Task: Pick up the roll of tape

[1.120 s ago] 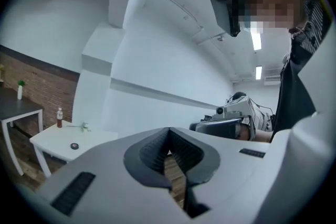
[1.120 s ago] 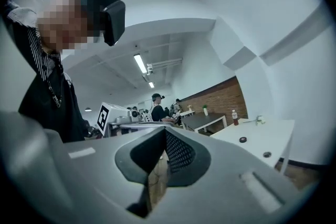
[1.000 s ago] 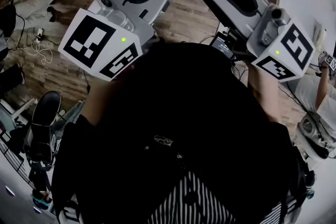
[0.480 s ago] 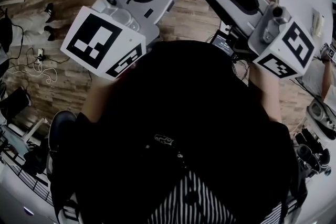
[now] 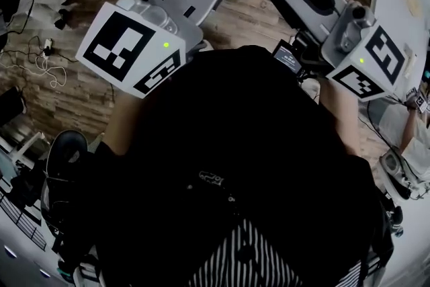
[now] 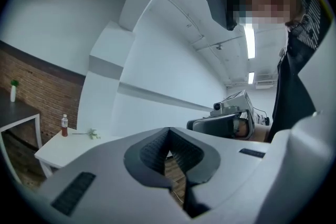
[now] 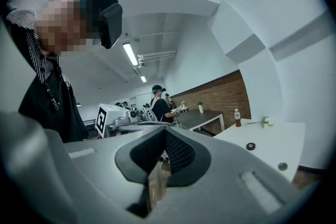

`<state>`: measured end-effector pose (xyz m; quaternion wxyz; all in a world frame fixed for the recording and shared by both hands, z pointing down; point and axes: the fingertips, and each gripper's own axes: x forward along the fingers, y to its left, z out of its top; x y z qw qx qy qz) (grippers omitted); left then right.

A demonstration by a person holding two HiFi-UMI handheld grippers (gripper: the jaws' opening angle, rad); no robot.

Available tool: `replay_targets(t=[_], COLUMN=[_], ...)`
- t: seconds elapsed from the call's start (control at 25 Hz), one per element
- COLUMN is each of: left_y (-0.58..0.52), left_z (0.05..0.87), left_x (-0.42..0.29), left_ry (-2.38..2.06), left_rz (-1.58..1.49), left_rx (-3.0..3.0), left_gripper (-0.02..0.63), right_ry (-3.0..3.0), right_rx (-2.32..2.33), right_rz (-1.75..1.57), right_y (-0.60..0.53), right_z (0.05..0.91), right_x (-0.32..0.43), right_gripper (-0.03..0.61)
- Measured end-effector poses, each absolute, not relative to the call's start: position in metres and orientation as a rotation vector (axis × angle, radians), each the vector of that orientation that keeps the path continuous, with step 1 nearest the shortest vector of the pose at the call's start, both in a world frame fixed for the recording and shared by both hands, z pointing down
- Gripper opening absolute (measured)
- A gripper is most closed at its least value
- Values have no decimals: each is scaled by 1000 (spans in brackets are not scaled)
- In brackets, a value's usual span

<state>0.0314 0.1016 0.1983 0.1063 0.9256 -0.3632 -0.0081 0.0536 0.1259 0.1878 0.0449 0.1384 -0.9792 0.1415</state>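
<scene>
The left hand-held gripper (image 6: 169, 136) and right hand-held gripper (image 7: 165, 131) are pressed together, empty. The roll of tape (image 7: 251, 146) sits far off on the tabletop (image 7: 273, 136), not picked up yet.

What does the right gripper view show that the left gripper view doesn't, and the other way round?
Only the right gripper view: the roll of tape, a small dark ring on the white table, a small disc nearer the camera, and people behind. Only the left gripper view: the right claw from outside. Both: the bottle and flower on that table, the brick wall, and a shut, empty claw up front, the left claw in one, the right in the other.
</scene>
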Motion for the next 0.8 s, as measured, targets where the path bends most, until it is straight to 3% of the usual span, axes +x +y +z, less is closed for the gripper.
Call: replay_targets(t=[0.24, 0.48, 0.8], left_y=[90, 102, 43], left_z=[204, 196, 198], left_x=[-13, 12, -72], left_ry=[-1184, -1273, -1457], left_rz=[-59, -93, -97], left_rx=[2650, 2597, 2531], left_gripper=[6, 8, 6], right_ry=[-2980, -2991, -3005], right_rx=[281, 174, -28], right_rz=[433, 427, 403], right_y=[111, 112, 45], right_z=[190, 186, 188], right_x=[12, 42, -42], right_gripper=[3, 3, 3])
